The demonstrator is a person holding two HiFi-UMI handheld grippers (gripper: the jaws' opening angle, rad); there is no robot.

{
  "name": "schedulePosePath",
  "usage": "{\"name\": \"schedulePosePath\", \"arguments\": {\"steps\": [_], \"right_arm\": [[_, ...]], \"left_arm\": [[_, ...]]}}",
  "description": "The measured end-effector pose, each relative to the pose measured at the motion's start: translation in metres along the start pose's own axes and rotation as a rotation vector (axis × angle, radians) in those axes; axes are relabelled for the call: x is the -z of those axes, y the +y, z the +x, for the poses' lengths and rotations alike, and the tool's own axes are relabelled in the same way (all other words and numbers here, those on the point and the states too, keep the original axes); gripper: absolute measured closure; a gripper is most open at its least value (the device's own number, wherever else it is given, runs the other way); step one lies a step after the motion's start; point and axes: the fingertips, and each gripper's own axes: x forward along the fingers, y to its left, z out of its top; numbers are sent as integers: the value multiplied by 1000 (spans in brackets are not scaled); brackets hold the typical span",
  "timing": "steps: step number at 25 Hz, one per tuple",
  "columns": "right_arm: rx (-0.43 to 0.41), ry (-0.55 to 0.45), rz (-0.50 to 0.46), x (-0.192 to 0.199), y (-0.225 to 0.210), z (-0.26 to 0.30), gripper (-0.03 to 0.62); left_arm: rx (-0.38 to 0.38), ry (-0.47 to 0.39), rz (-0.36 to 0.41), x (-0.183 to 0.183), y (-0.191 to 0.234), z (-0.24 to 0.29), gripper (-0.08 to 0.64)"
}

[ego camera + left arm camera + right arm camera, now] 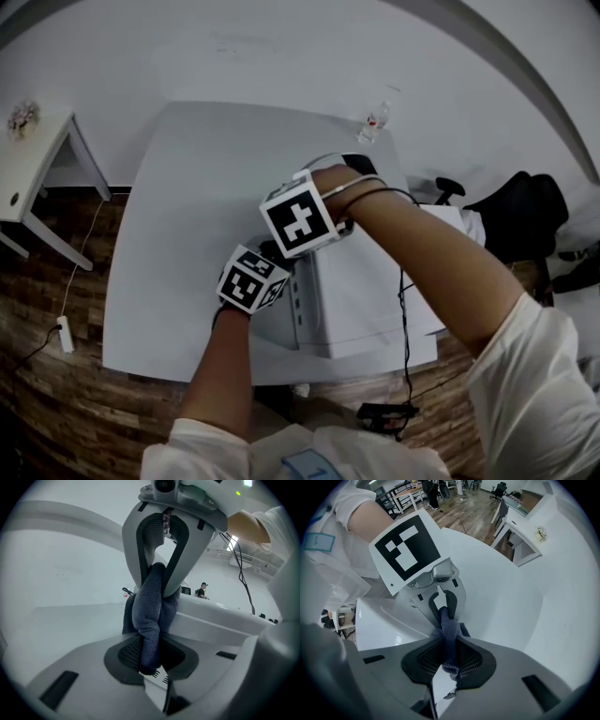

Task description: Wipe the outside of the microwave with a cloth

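Note:
A dark grey-blue cloth [150, 620] is bunched into a thick roll, and both grippers hold it. My left gripper [151, 662] is shut on its lower end; my right gripper [158, 587] comes down from above, shut on the upper part. In the right gripper view the cloth [449, 637] runs from my right gripper [450, 663] to the left gripper [442, 607] under its marker cube. In the head view the left gripper [251, 278] and right gripper [300, 220] meet at the left side of the white microwave [366, 300], with the cloth mostly hidden behind the cubes.
The microwave stands at the right of a white table [187, 234], near its front edge. A small glass item [375, 120] sits at the far corner. A white side table [28, 169] stands left, a black chair [520, 216] right, a power strip [64, 333] on the wooden floor.

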Motion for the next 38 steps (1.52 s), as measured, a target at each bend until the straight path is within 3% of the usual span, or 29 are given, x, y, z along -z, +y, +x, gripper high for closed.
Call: {"name": "schedulePosePath", "arguments": {"steps": [5, 19, 38], "right_arm": [[-18, -23, -10, -10, 2, 2, 518], [-7, 64, 24, 5, 13, -1, 522], [-115, 141, 37, -15, 46, 8, 523]], "left_arm": [[9, 25, 30, 1, 4, -4, 500], [35, 30, 49, 7, -9, 0, 503], [112, 12, 42, 31, -35, -12, 503]]}}
